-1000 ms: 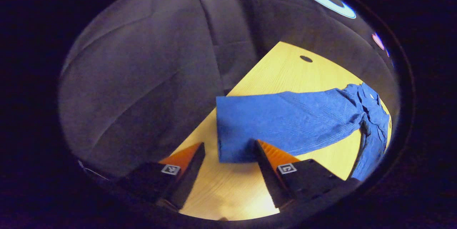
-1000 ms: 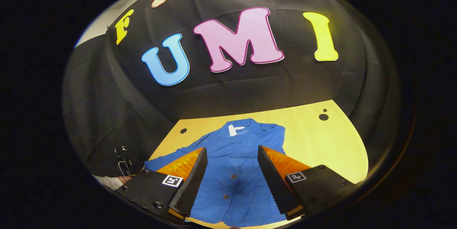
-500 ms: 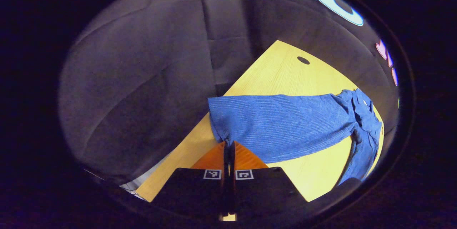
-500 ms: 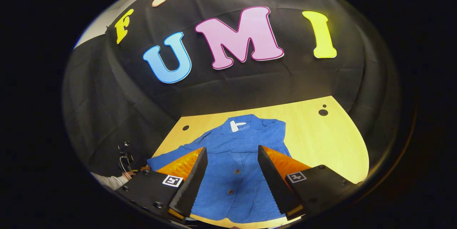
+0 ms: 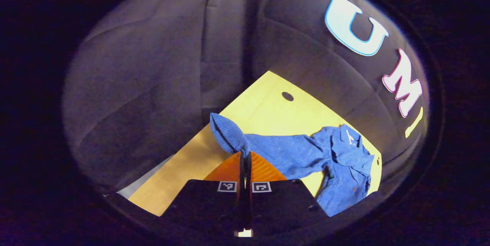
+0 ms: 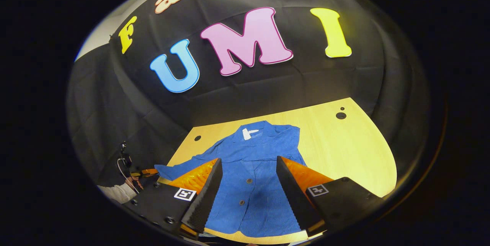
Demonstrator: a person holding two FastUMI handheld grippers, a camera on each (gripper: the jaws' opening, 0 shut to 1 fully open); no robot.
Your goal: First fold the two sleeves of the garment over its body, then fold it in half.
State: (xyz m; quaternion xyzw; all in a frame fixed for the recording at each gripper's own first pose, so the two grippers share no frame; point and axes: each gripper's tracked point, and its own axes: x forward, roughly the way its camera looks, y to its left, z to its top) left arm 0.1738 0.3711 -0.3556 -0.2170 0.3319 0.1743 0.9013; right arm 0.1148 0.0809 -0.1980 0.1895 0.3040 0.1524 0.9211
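At the bottom of the left gripper view, the left gripper [image 5: 245, 158] is seen with its orange ribbed fingers pressed together, pinching the cuff end of a blue sleeve [image 5: 229, 135], which is bunched into a rounded fold above the fingertips. Beyond it, the sleeve runs across the pale wooden table [image 5: 268, 112] to the body of the blue button-front jacket [image 5: 344, 158], rumpled at the shoulder, with a white tag at its collar. A dark round hole is set in the tabletop farther back, before the black cloth wall.

From the right gripper view, the right gripper [image 6: 247, 177] is held over the jacket's lower front, its jaws spread wide and nothing between them; black toothed pads line the inner faces of its fingers. Small round buttons are visible on the finely ribbed fabric between them. Off to the left, the other sleeve end is held up beside a person's hand [image 6: 132, 181] in a light cuff. Farther on, the collar lies toward the wall.
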